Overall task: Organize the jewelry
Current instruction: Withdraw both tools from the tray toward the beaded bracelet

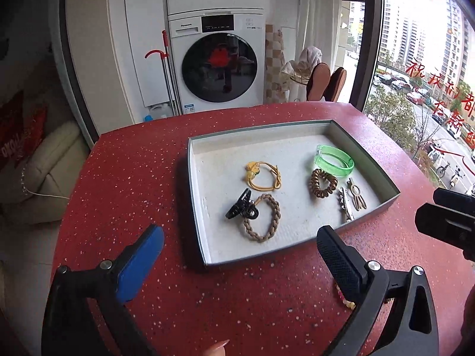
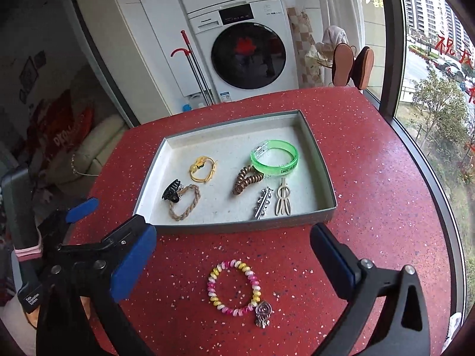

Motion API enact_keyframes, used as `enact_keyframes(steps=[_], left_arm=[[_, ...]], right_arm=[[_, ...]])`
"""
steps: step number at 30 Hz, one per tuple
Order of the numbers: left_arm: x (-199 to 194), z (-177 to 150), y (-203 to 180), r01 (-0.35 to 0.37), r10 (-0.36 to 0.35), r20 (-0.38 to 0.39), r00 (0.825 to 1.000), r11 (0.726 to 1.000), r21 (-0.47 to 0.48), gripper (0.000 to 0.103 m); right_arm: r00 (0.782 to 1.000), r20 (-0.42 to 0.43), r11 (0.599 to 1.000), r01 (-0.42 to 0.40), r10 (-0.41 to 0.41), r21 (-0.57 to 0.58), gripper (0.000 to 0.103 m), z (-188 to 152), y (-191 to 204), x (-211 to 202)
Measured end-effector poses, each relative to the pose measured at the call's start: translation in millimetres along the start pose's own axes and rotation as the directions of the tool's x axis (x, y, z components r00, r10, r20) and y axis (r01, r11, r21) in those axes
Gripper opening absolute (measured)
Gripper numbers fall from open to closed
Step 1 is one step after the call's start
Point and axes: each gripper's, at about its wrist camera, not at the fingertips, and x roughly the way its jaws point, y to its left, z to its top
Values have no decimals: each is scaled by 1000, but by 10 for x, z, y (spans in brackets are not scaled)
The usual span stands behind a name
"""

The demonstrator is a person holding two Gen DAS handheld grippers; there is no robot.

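Observation:
A grey-walled white tray (image 1: pixel 207 262) (image 2: pixel 225 227) sits on the red speckled table. It holds a green bangle (image 1: pixel 335 160) (image 2: pixel 274 158), a brown coil tie (image 1: pixel 323 183) (image 2: pixel 246 181), a yellow tie (image 1: pixel 262 175) (image 2: pixel 203 169), a black claw clip (image 1: pixel 242 206) (image 2: pixel 171 192), a braided tan tie (image 1: pixel 262 216) (image 2: pixel 185 204), a silver clip (image 1: pixel 346 204) (image 2: pixel 262 203) and a beige clip (image 1: pixel 356 197) (image 2: pixel 283 197). A pink-yellow coil bracelet (image 2: pixel 234 286) with a metal charm lies on the table in front of the tray, between my right gripper's (image 2: pixel 233 258) open fingers. My left gripper (image 1: pixel 240 252) is open and empty, near the tray's front edge.
The red table (image 1: pixel 133 178) ends at a window on the right. A washing machine (image 1: pixel 219 65) and mop stand behind it. A cream sofa (image 1: pixel 38 172) is at the left. The left gripper also shows in the right wrist view (image 2: pixel 83 207).

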Motion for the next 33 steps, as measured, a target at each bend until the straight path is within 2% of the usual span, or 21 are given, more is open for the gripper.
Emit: enact_keyframes(steps=[5,9,12,19,28,33], left_arm=[[-109,-245,-8,-2,2,-19,1000,1000,-4,103],[-179,-429,-35,-28,28,-18,999,1000,13,103],[-211,-553,-35,-21,21,-32,999,1000,3,103],[-185,-779,-91,-20,20,-71,997,1000,5,103],[-86,-846,-162,8,-9,-109,994,1000,-7,103],[-10,-840,-176,40,-43,-136,990,999,-25,103]], right_arm=[[1000,-13,999,-7,7,31,103,-154,-78,-104],[999,-47,1000,10,-9,27,103,-333,-110,-116],[997,-73,1000,16,-14,26,103,-487,-144,-94],[990,-129,998,62,-63,-11,103,-820,-205,-41],[979,-139,987,141,-150,-75,102,-990,-236,42],[976,-148,984,148,-161,-94,93,-1027,-240,101]])
